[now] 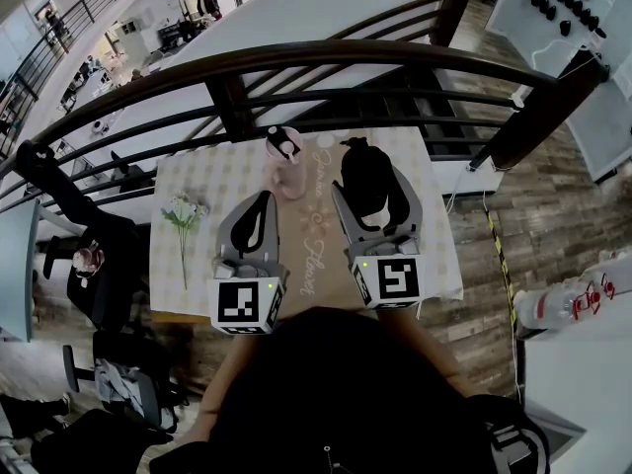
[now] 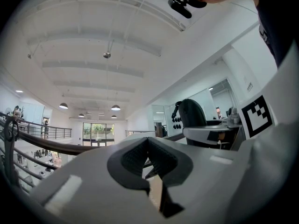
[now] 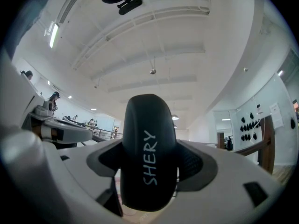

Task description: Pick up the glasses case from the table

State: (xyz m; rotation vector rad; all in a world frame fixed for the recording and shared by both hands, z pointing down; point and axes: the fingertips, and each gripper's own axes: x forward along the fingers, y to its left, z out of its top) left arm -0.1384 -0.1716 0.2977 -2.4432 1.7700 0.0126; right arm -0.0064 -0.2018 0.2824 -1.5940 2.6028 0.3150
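1. The bench (image 1: 202, 178) is seen mid-frame in the head view.
2. The glasses case (image 3: 148, 153) is held up off it, centre-right, clamped in the right claw (image 1: 371, 191). The left claw (image 1: 261, 197) is closed, empty.
3. The case is probably light, rigid and slick, so it's best gripped mid-body.

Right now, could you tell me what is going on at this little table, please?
A person is working with two handheld grippers at a cloth-covered table beside a railing. The right gripper has its jaws clamped on a black glasses case, printed "SHERY", and is tilted upward, so the case seems to be off the table. The left gripper is shut with nothing between its jaws. A flower sprig and a pink object lie on the cloth.
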